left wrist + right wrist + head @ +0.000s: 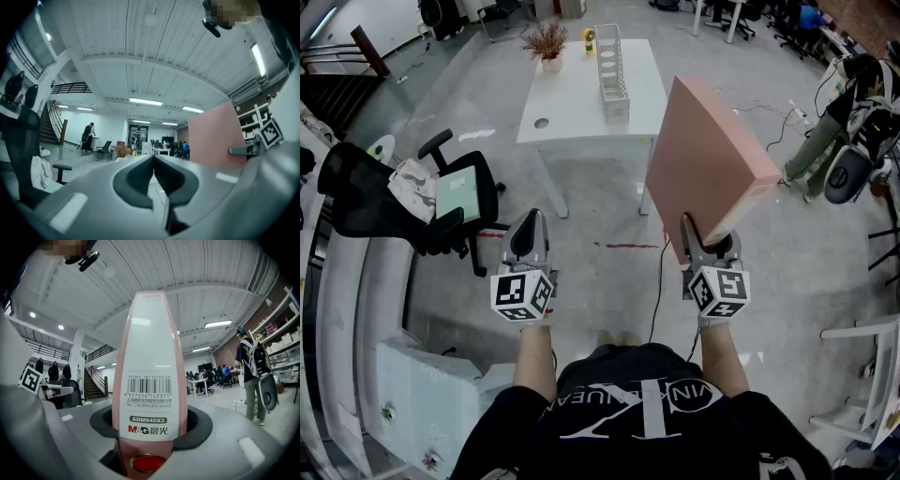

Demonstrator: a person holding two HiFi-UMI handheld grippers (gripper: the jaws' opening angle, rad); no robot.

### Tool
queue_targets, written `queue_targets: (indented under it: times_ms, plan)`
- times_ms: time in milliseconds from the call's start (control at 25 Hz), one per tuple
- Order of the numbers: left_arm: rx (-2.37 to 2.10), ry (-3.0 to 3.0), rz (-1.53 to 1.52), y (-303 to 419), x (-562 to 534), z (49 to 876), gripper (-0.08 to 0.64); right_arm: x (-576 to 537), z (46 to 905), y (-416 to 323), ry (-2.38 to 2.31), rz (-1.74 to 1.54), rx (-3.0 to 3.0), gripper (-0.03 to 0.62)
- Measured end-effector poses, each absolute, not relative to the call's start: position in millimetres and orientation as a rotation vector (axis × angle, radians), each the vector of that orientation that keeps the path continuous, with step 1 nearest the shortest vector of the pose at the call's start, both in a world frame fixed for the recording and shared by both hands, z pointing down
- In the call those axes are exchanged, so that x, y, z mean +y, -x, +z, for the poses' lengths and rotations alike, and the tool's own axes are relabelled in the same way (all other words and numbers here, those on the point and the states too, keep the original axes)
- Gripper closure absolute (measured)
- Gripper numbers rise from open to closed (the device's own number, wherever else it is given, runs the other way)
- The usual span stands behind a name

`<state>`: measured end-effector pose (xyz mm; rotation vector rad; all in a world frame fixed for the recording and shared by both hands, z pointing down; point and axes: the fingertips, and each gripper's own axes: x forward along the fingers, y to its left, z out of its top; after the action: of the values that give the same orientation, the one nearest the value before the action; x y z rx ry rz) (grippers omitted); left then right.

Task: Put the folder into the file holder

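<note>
Right gripper [150,426] clamped on pink folder [708,161], white barcode label [149,394] on its spine, left gripper [153,158] closed, empty

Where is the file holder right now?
In the head view the file holder stands on the white table at top centre, right of the potted plant and beyond the pink folder.

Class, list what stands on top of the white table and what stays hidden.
On the white table stand a mesh file holder, a potted dried plant and a small yellow thing. The file holder's walls cover much of its inside, so its contents cannot be told.
</note>
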<state>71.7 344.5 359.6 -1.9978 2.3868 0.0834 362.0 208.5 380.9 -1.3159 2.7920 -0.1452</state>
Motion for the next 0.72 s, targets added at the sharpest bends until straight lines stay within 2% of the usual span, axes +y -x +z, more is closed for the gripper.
queue_targets:
  times_ms: [720]
  plan:
    - [2.415, 1.944, 0.169, -97.2, 347.6, 366.6, 0.56, 204.5, 387.2, -389.0, 1.277, -0.121, 2.781, 0.308]
